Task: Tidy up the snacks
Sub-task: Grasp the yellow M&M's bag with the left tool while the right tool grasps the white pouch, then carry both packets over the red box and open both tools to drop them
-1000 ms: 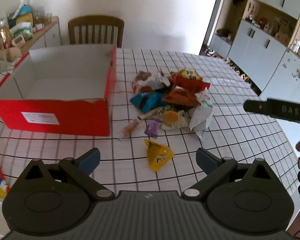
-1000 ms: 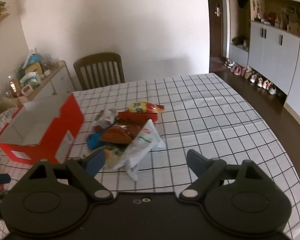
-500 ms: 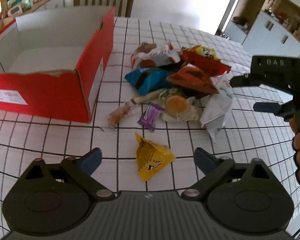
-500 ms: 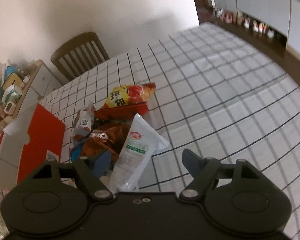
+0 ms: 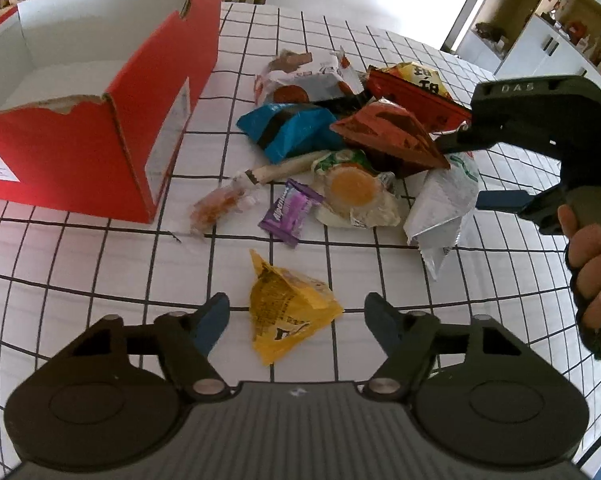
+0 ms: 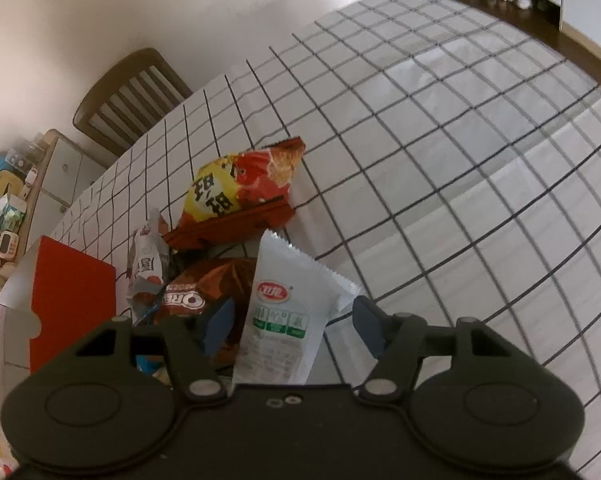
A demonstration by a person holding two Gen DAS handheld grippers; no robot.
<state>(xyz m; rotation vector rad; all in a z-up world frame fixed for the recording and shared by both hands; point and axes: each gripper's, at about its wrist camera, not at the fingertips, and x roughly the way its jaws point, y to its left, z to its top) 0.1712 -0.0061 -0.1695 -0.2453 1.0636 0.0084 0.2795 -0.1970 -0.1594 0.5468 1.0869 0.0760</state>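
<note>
A pile of snack packets lies on the checked tablecloth [image 5: 80, 264] to the right of an open red box [image 5: 100, 120]. My left gripper [image 5: 296, 316] is open, with a yellow packet [image 5: 288, 312] between its fingers on the cloth. My right gripper [image 6: 292, 320] is open around a white packet [image 6: 284, 312], which lies on the pile beside a brown Oreo bag [image 6: 204, 292]. The right gripper also shows in the left wrist view [image 5: 472, 168], over the white packet [image 5: 444, 204]. A purple candy [image 5: 288, 212], a blue bag [image 5: 292, 128] and a red and yellow chip bag [image 6: 240, 192] lie in the pile.
The red box also shows in the right wrist view [image 6: 68, 300], at the left. A wooden chair [image 6: 128, 96] stands at the table's far side. A sideboard [image 6: 40, 176] with clutter is at the far left. Cabinets [image 5: 560, 36] line the right wall.
Both grippers have moved forward and down toward the table. The yellow packet now sits between the left fingers, and the white packet sits between the right fingers.
</note>
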